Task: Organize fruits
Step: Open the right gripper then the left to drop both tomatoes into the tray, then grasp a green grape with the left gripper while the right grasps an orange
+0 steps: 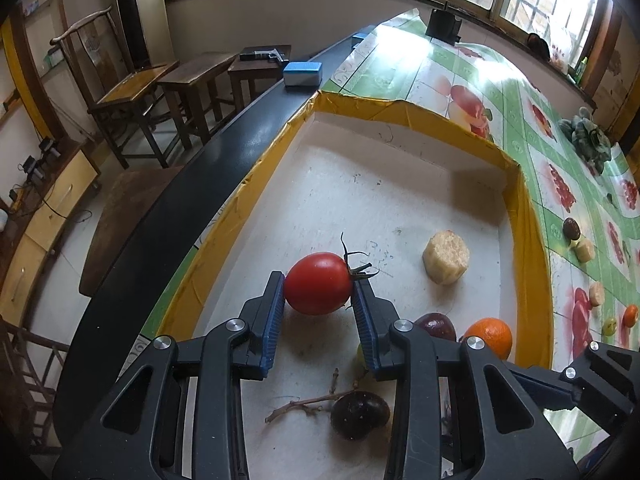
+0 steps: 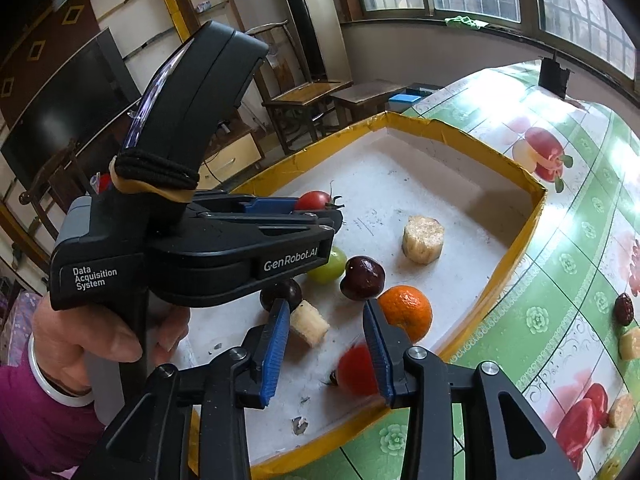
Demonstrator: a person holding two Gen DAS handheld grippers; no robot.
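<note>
- Both sets of jaws stand partly open, but only one has a firm hold.
- Left gripper (image 1: 318,292): its blue pads press on either side of a red tomato (image 1: 318,283), stem pointing right, held just over the white floor of the tray (image 1: 404,111).
- From the right wrist view the same tomato (image 2: 312,201) shows at the tip of the left gripper (image 2: 320,210), which a hand (image 2: 100,332) holds by its grip.
- Right gripper (image 2: 326,332): jaws apart, with a second tomato (image 2: 356,370) blurred against the inner face of the right pad; the left pad stands clear of it. Whether it is loose I cannot tell for sure, but the pads do not clamp it.
- Tray: shallow, white inside with a yellow taped rim, lying on a green tablecloth (image 2: 580,216) printed with fruit.
- Inside the tray, in the right wrist view: an orange (image 2: 406,312) near the right wall, a dark plum (image 2: 363,278) touching it on the left, a green grape (image 2: 330,266) beside the plum, another dark fruit (image 2: 282,294) partly behind the left gripper, a small pale chunk (image 2: 308,324) just below it, and a larger pale chunk (image 2: 423,239) farther back.
- Left wrist view also shows a dark grape (image 1: 360,415) on a bare stalk (image 1: 304,404) under the gripper.
- Outside the tray, on the cloth at right: a dark fruit (image 2: 625,308) and two more pale chunks (image 2: 631,344).
</note>
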